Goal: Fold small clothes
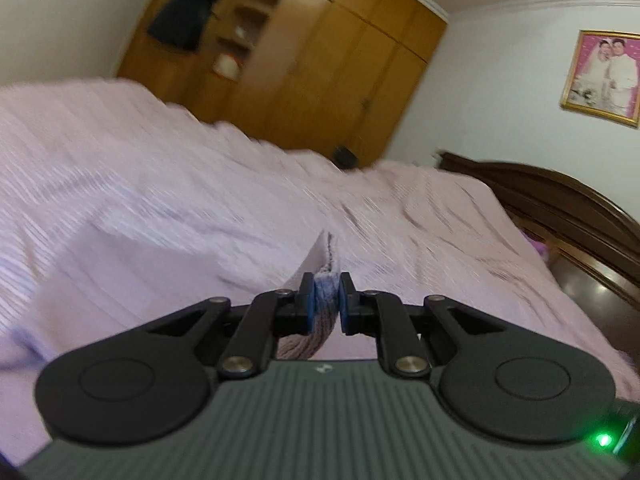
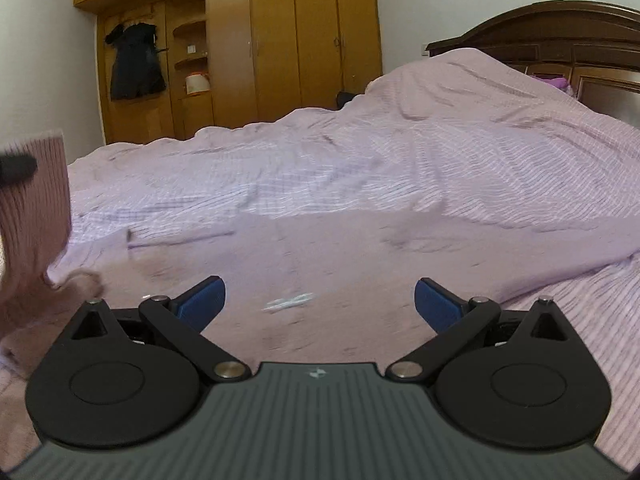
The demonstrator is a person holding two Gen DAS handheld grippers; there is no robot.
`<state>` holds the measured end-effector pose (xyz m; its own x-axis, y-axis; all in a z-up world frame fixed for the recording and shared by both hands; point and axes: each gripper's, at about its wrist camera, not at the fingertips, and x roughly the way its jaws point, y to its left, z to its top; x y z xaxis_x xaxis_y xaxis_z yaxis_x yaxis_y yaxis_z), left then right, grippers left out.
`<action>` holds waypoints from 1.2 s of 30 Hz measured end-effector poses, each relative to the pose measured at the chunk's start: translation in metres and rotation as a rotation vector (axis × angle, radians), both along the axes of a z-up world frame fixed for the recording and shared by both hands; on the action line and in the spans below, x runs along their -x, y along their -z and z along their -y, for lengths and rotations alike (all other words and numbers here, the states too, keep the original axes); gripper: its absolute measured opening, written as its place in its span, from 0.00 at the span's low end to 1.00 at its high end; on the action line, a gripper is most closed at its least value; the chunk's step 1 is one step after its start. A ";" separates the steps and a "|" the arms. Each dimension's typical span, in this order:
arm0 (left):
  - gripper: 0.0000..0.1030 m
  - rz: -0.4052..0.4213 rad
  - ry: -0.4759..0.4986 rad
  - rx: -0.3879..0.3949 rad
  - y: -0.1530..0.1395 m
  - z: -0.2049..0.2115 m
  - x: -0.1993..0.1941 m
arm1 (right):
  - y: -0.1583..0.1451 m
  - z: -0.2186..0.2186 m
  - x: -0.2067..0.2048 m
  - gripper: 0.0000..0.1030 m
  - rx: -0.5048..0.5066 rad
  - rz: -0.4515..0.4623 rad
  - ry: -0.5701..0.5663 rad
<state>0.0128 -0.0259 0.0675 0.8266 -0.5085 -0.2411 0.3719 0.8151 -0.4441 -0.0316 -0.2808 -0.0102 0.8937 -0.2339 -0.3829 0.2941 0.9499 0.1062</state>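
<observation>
A pink knitted garment [image 2: 360,264] lies spread on the bed, with a small white label [image 2: 288,302] showing on it. My left gripper [image 1: 325,294] is shut on a ribbed edge of this garment [image 1: 327,248], and the cloth sticks up between the blue pads. In the right wrist view that ribbed edge [image 2: 40,200] hangs lifted at the far left, under a dark blurred part of the left gripper [image 2: 16,168]. My right gripper [image 2: 320,300] hovers open just above the middle of the garment, nothing between its fingers.
A lilac striped bedcover [image 2: 440,160] covers the whole bed. A dark wooden headboard [image 2: 560,28] stands at the right, a wooden wardrobe [image 2: 296,40] behind the bed, with a dark garment [image 2: 136,64] hanging on it. A framed picture [image 1: 604,76] hangs on the wall.
</observation>
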 end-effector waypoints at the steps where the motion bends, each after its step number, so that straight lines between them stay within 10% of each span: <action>1: 0.13 -0.022 0.029 0.011 0.005 0.008 0.003 | 0.001 0.008 0.002 0.99 -0.019 -0.002 -0.024; 8: 0.20 -0.192 0.224 0.090 0.043 0.028 -0.022 | 0.012 0.055 0.014 0.42 -0.158 -0.091 -0.001; 10: 0.61 -0.234 0.251 0.099 0.051 0.031 -0.025 | 0.011 0.062 0.014 0.39 -0.201 -0.093 0.003; 12: 0.77 -0.212 0.258 0.128 0.053 0.029 -0.020 | 0.009 0.069 0.014 0.39 -0.264 -0.081 -0.011; 18: 0.77 -0.181 0.216 0.146 0.033 0.007 -0.019 | 0.005 0.069 0.007 0.41 -0.410 -0.088 -0.113; 26: 0.76 -0.168 -0.391 -0.244 0.019 -0.047 -0.036 | 0.011 0.030 -0.024 0.41 -0.373 -0.134 -0.163; 30: 0.70 -0.237 -0.506 -0.138 0.021 -0.096 -0.049 | 0.015 0.003 -0.036 0.37 -0.266 -0.150 -0.163; 32: 0.60 -0.281 -0.516 -0.040 0.027 -0.120 -0.052 | 0.011 -0.005 -0.039 0.06 -0.226 -0.142 -0.196; 36: 0.32 -0.358 -0.498 0.036 0.043 -0.147 -0.056 | -0.014 -0.008 -0.030 0.04 -0.133 -0.001 -0.223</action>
<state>0.0687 0.1211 0.0247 0.8380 -0.0949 -0.5374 -0.2270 0.8348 -0.5015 -0.0013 -0.2732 0.0034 0.9172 0.0214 -0.3979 0.0791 0.9689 0.2345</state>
